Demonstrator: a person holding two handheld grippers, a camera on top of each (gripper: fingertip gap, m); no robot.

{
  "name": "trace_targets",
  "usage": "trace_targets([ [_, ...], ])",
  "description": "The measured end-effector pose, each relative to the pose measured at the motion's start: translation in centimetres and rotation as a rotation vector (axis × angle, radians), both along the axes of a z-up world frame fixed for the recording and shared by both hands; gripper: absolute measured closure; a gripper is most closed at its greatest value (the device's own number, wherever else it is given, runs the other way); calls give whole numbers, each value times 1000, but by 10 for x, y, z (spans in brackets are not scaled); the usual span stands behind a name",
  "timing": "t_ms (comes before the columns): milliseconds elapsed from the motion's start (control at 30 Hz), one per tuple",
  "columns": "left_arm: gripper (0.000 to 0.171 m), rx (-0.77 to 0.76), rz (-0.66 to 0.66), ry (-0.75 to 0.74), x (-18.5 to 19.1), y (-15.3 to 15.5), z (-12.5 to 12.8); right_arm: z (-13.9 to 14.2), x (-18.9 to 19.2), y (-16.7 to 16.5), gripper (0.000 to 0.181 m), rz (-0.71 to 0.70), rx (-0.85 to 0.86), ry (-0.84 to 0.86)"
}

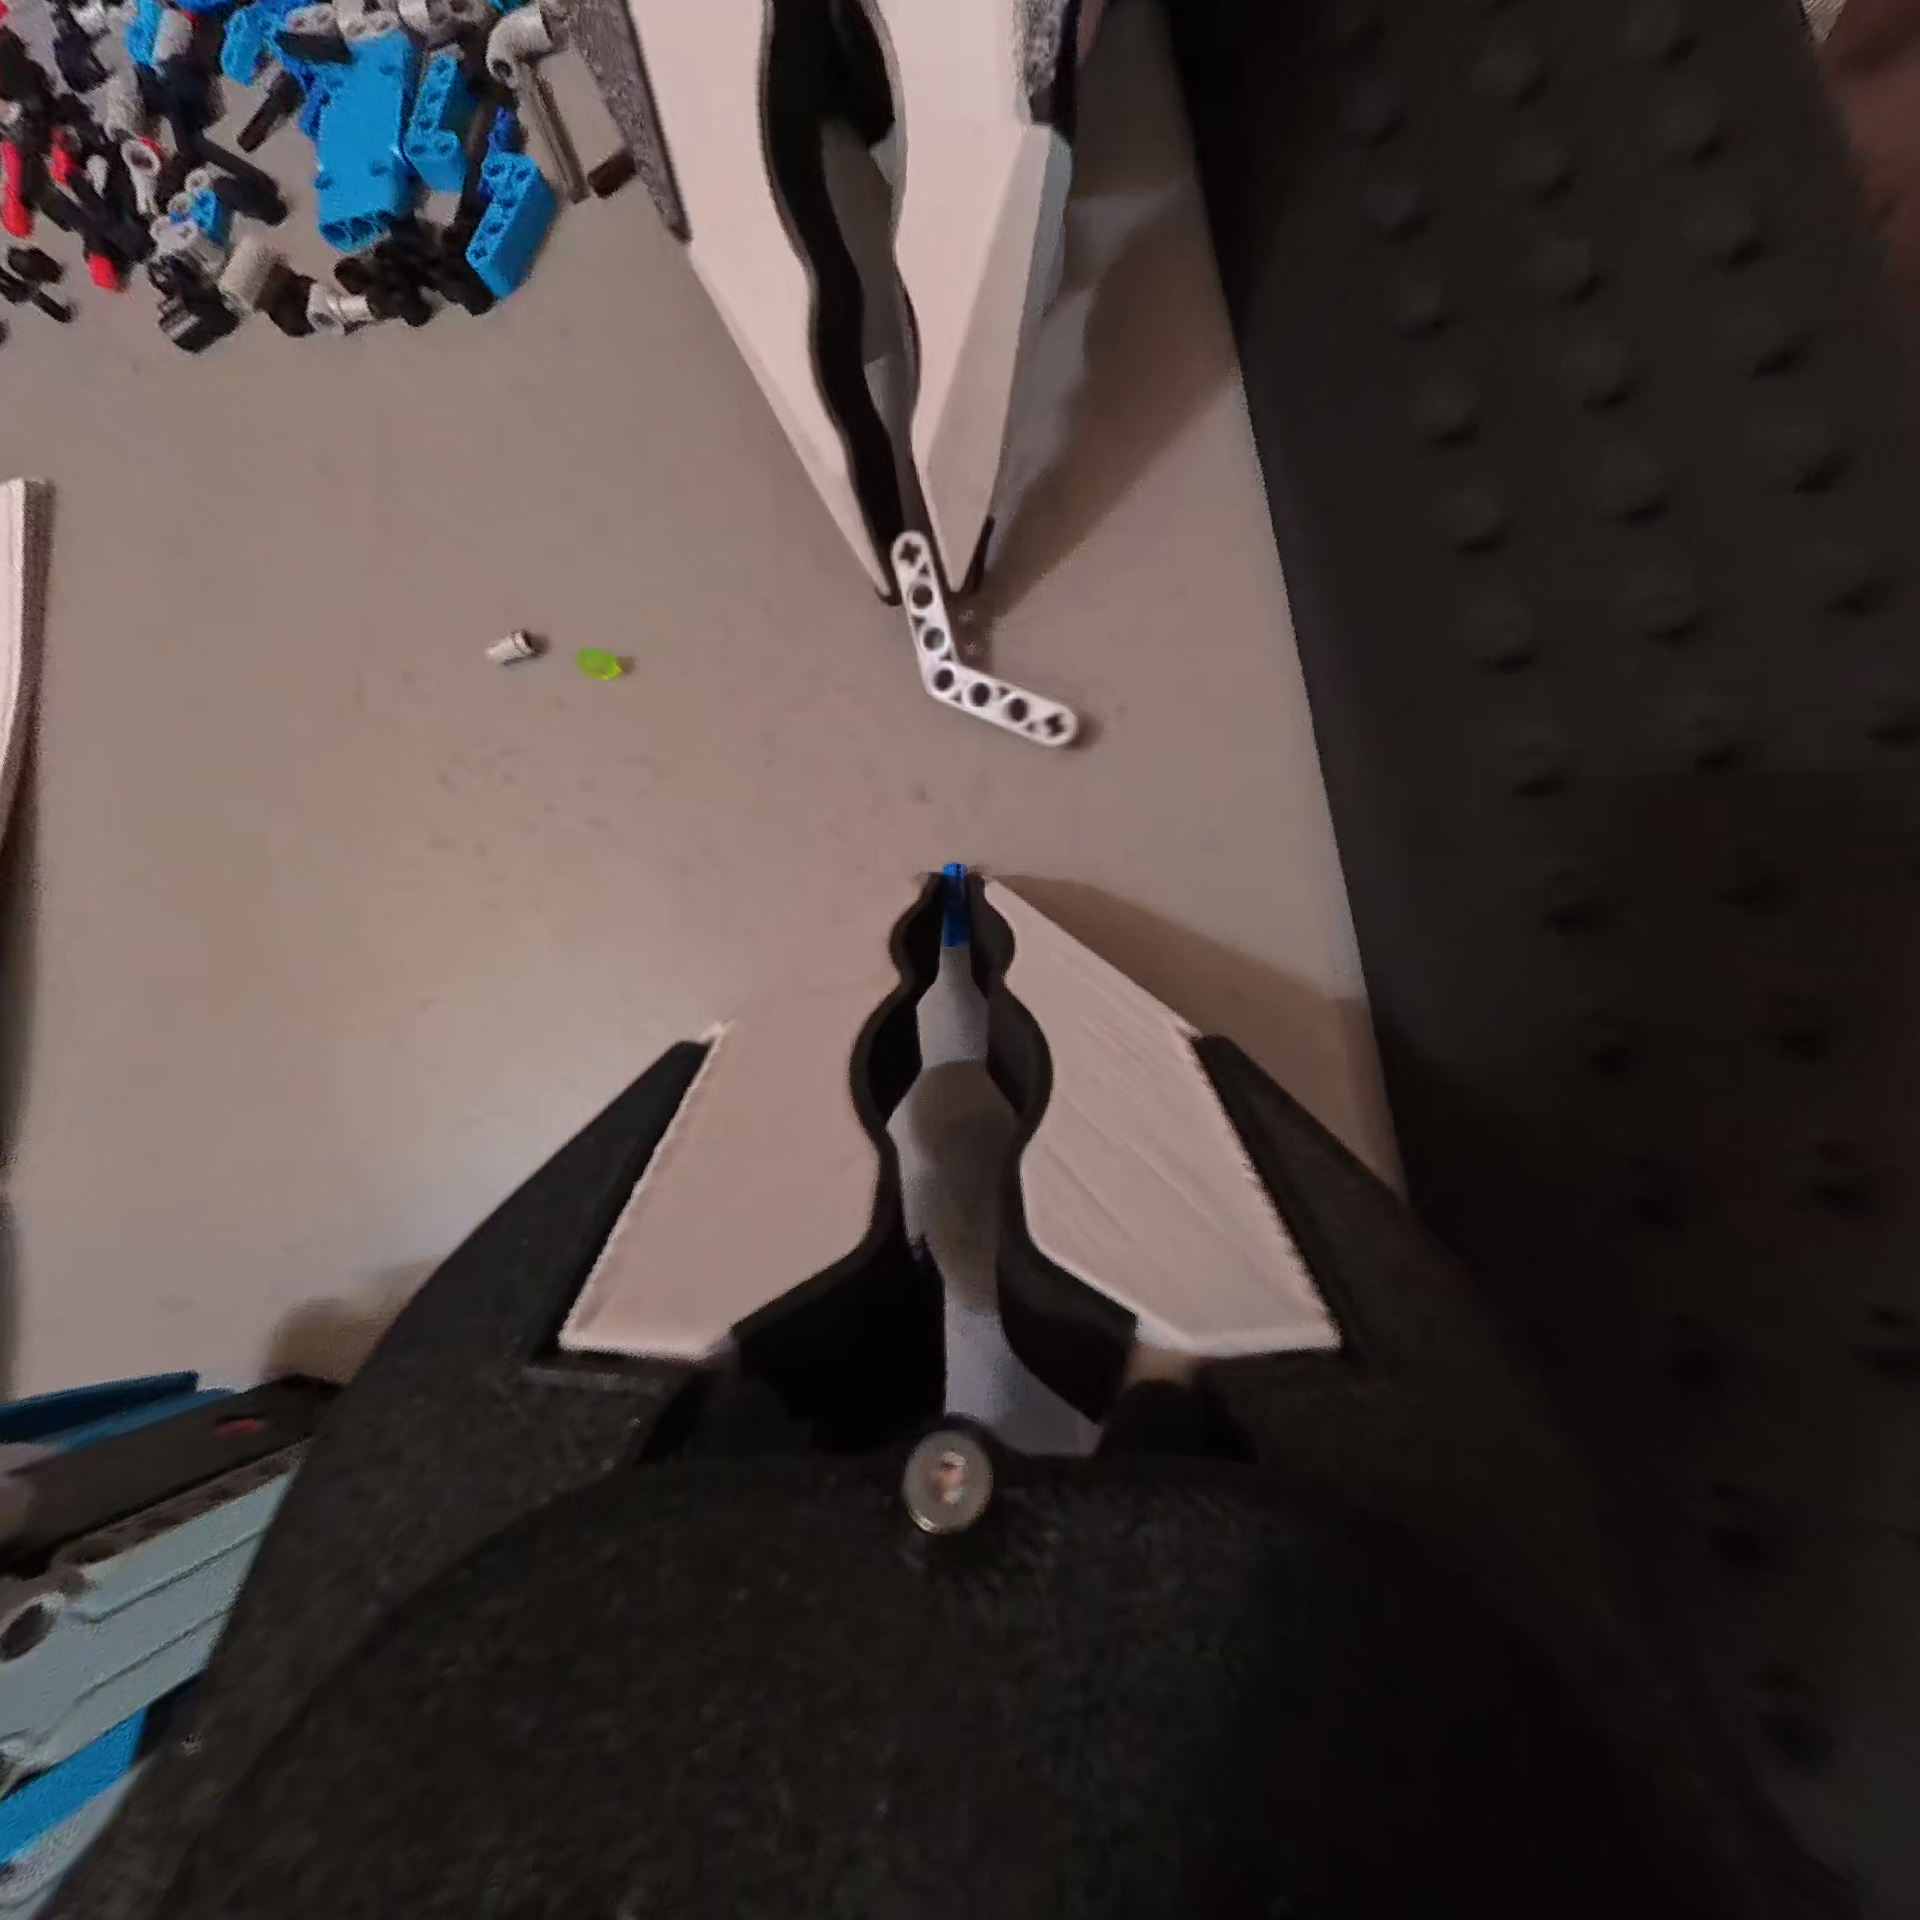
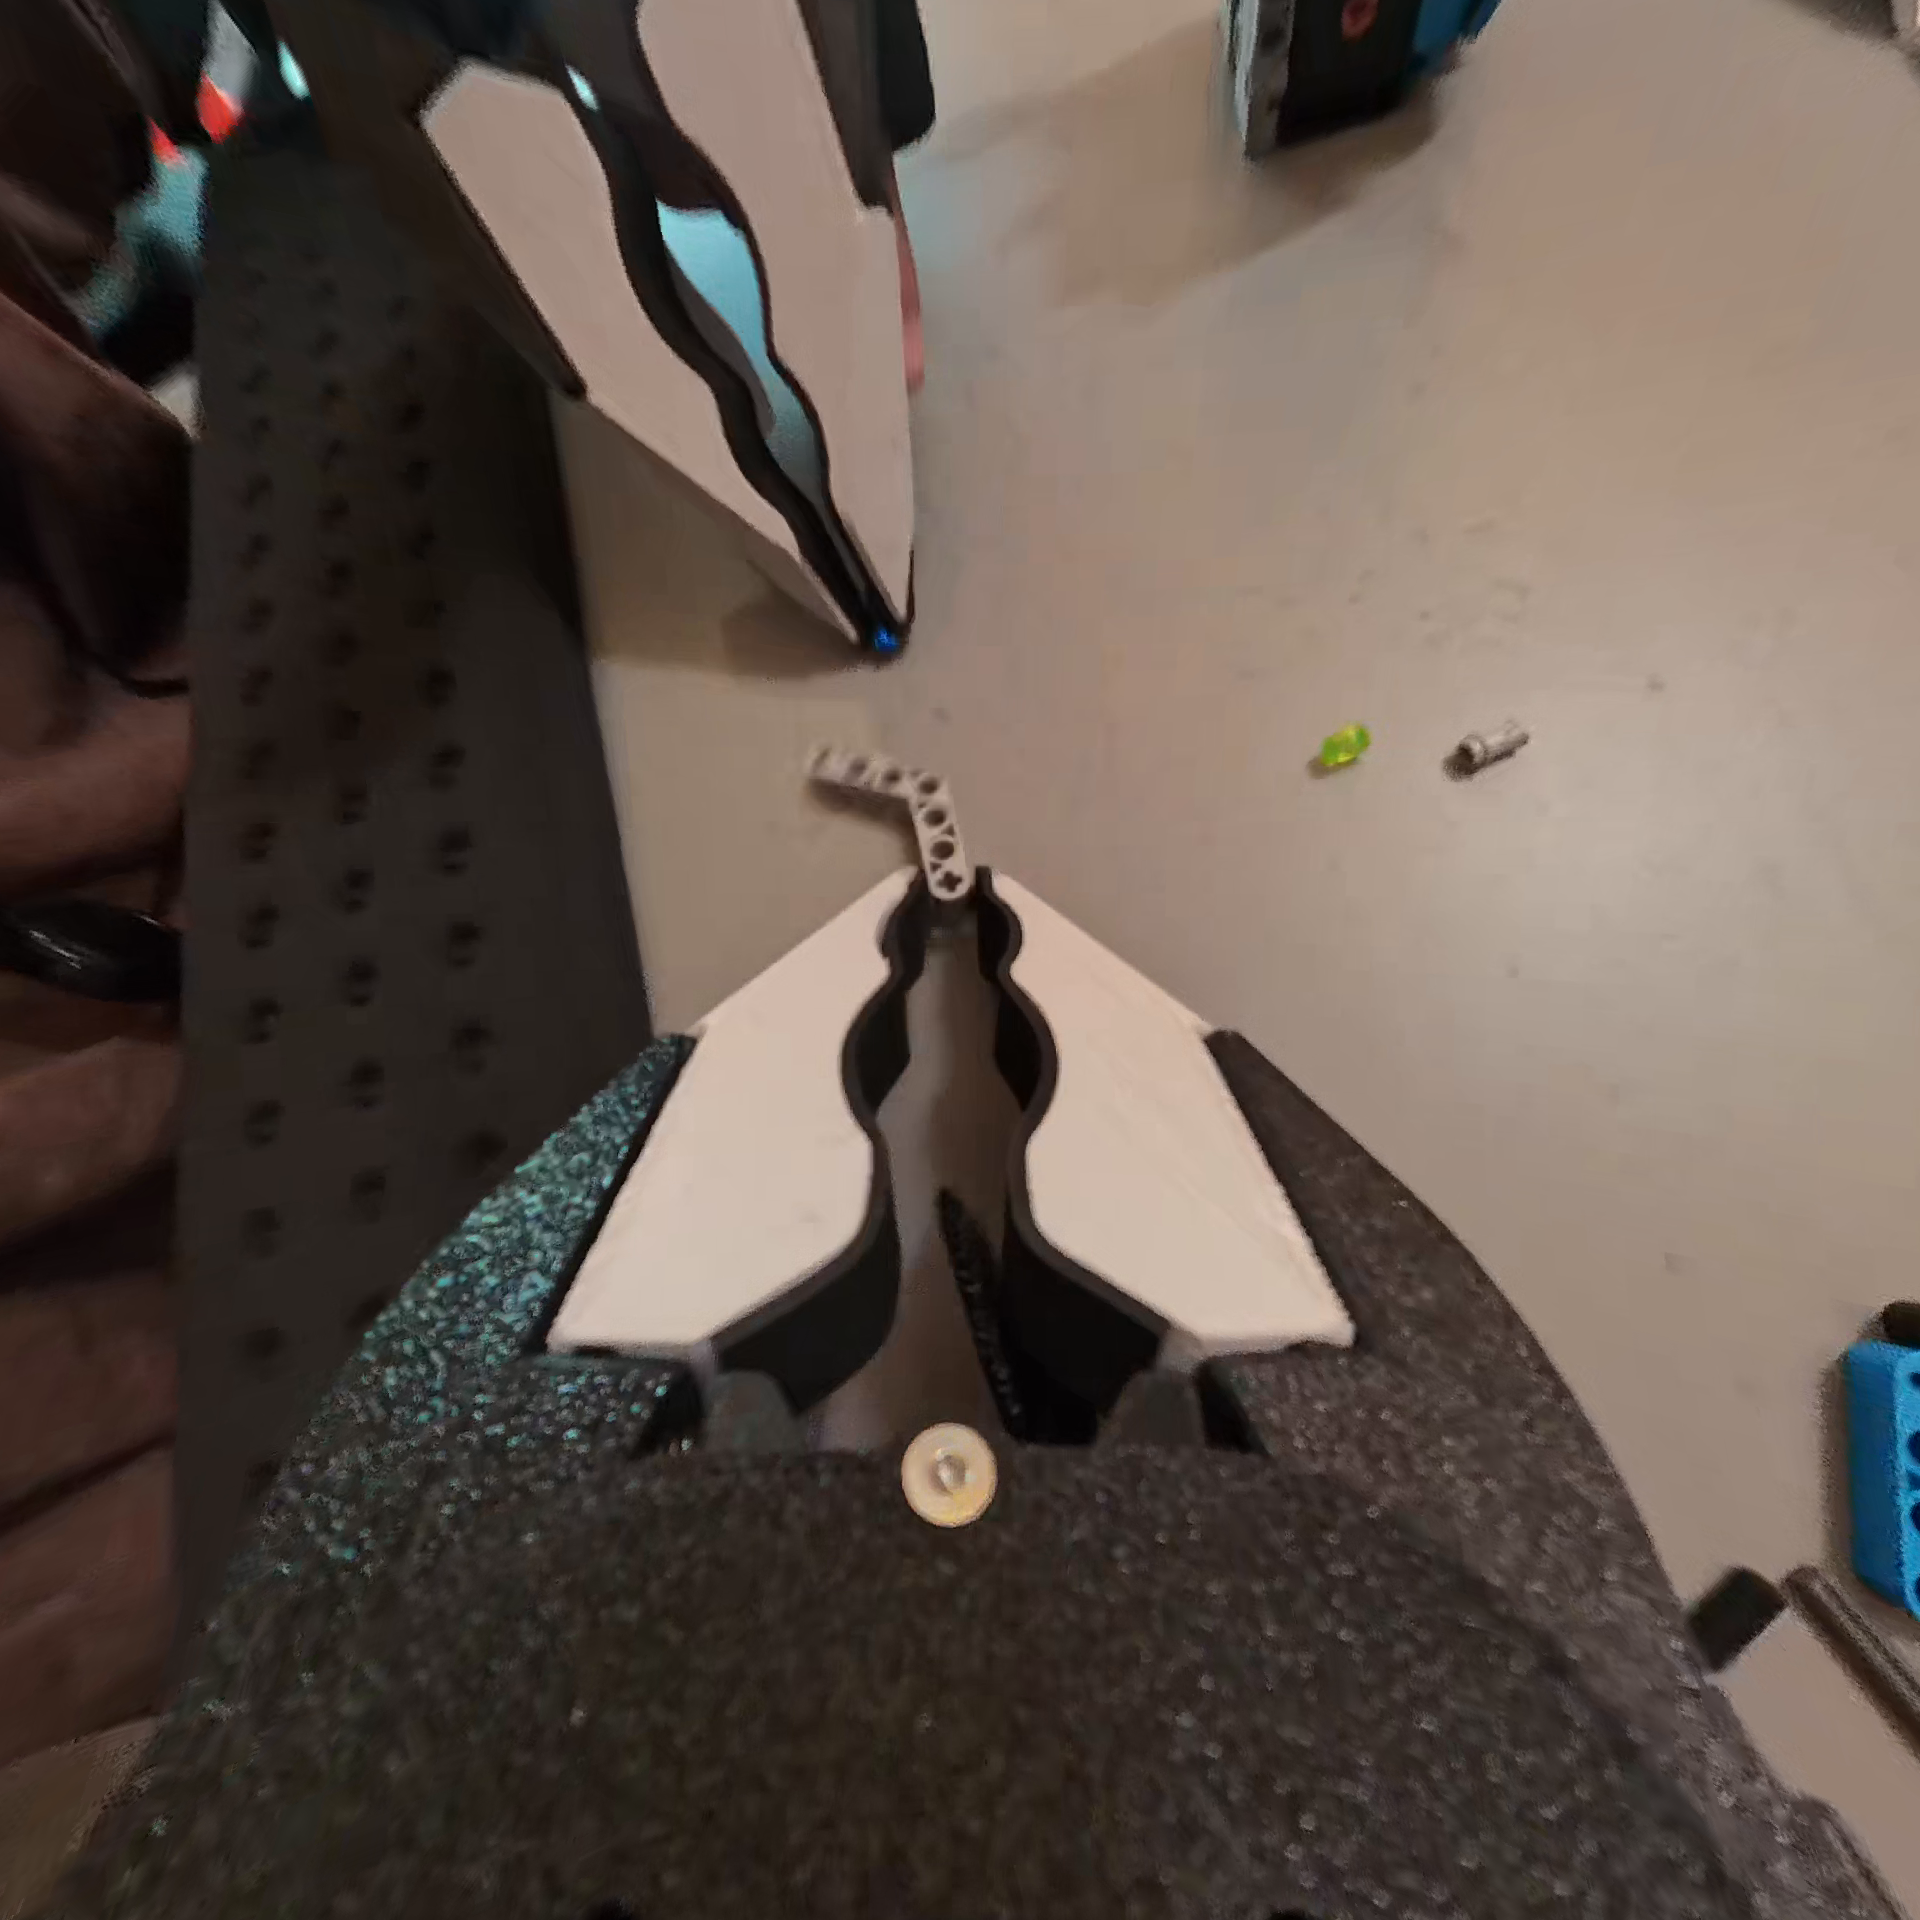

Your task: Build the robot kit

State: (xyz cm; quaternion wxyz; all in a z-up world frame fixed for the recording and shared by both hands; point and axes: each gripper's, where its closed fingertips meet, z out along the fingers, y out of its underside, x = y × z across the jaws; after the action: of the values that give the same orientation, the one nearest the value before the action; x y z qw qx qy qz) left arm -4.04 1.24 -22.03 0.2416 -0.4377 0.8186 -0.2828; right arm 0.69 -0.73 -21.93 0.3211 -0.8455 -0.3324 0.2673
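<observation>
The left gripper (image 1: pixel 954 883) jaws pinch a blue pin (image 1: pixel 953 906) at their tips. The right gripper (image 2: pixel 951 883) jaws clamp one end of a white angled beam (image 2: pixel 914 805), its free arm well ahead.

A plain beige-grey tabletop (image 1: pixel 312 935) fills both views, evenly lit, beside a dark dimpled surface (image 1: pixel 1610 727)

Left tool (image 1: pixel 952 883) clamped, right tool (image 2: pixel 951 883) clamped, tips facing.

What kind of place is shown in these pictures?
Probably a hobby or workshop table for building with toy bricks. A pile of building pieces lies on the grey table, the right tool grips a white angled beam, and the left tool grips a small blue pin.
</observation>
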Motion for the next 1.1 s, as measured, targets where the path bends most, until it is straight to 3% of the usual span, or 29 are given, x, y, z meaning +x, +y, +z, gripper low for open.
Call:
trace_targets([
  [233, 165, -47, 50, -32, -1, 2, 0, -2, 2, 0, 173, 3, 25, -23],
  [367, 154, -50, 89, -32, -5, 8, 0, 1, 4, 3, 161, -17, 48, -18],
  [600, 156, -78, 68, -33, -10, 8, 0, 19, -11, 8, 162, -14, 127, 41],
  [867, 168, -98, 96, -12, -6, 0, -1, 1, -46, 14, 163, 32, 239, -211],
  [1100, 169, -134, 109, -17, -7, -7, 2, -2, -56, 16, 175, 65, 211, -193],
])
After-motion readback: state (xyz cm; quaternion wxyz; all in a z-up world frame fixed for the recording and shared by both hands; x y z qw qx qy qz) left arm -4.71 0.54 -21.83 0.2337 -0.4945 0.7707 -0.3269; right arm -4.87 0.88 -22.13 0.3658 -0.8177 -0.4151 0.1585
